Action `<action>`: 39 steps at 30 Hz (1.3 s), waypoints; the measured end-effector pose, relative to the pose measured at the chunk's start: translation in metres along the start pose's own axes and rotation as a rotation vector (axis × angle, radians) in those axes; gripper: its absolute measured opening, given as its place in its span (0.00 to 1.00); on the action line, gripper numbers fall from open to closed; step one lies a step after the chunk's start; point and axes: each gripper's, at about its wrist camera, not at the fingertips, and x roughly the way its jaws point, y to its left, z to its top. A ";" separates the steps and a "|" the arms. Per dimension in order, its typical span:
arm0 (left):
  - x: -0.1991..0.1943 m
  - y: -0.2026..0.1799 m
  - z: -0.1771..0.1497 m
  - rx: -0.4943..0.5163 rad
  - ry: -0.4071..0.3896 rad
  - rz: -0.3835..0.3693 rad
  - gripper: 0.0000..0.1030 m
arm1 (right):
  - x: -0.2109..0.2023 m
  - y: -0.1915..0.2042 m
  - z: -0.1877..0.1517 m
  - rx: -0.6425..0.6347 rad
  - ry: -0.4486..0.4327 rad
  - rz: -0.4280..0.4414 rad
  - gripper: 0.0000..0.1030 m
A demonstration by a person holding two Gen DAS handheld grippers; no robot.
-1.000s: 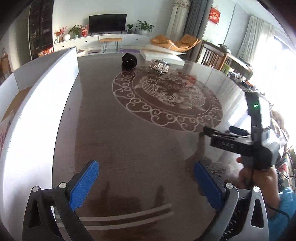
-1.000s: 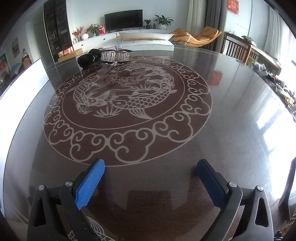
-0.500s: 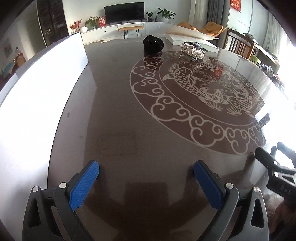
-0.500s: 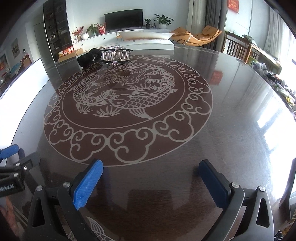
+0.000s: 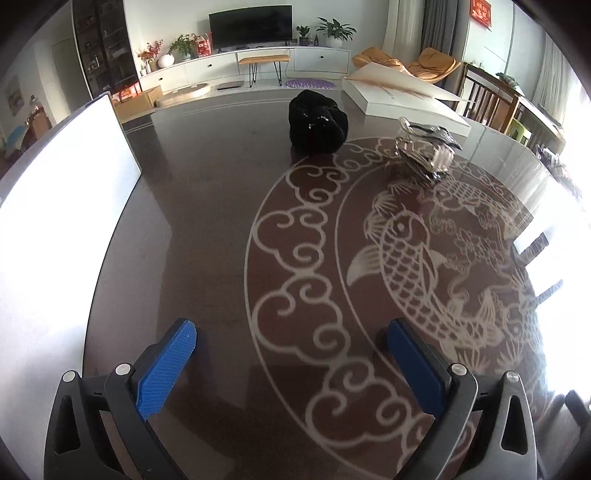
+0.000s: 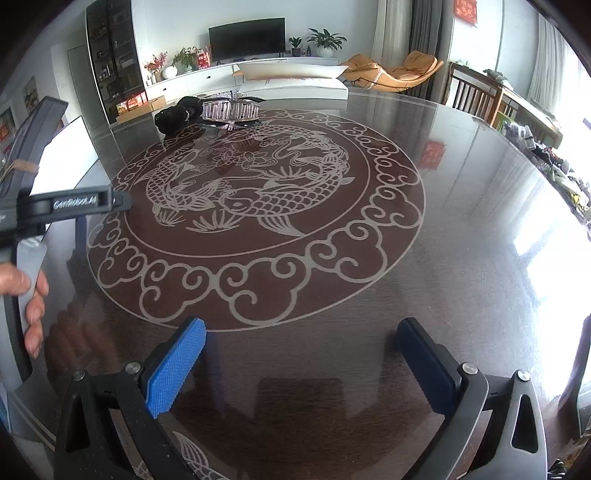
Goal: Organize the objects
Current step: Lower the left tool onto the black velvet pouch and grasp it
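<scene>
Both tongs stand spread wide with nothing between their blue pads: the left gripper (image 5: 291,362) hangs over the near left part of the round table (image 5: 207,229), and the right gripper (image 6: 301,362) hangs over the near edge of the same dark glossy top, just short of the pale cloud border of the fish medallion (image 6: 255,192) printed at its centre. From the right wrist view the left gripper's black body (image 6: 55,206) also shows at the far left edge, held by a hand (image 6: 29,299) whose fingers curl round its handle. The task's things lie at the far side of the table, well apart from both tools: a black bundle (image 5: 318,123), soft and crumpled, rests just outside the medallion's rim, and beside it to the right sits a clear ribbed dish (image 5: 424,153) with a dark thin item across its top; what that item is cannot be told. In the right wrist view the same 2 things appear close together, the black bundle (image 6: 177,116) to the left of the dish (image 6: 231,109). A white panel (image 5: 55,206) stands along the table's left edge. Beyond the table are a television (image 5: 250,26) on a low white cabinet, potted plants, an orange lounge chair (image 5: 421,64) and a large flat white box (image 5: 402,99).
</scene>
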 end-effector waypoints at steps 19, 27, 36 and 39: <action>0.079 -0.008 0.133 0.009 0.085 -0.009 1.00 | 0.000 0.000 0.000 0.000 0.000 0.000 1.00; 0.100 0.005 0.165 -0.008 0.069 0.004 1.00 | 0.001 0.000 0.000 0.000 0.000 0.000 1.00; 0.071 0.017 0.130 -0.006 -0.063 0.039 0.31 | 0.001 0.000 0.000 0.001 0.000 0.000 1.00; 0.048 0.022 0.098 -0.001 -0.069 0.030 0.31 | 0.001 0.000 0.000 0.001 0.000 0.000 1.00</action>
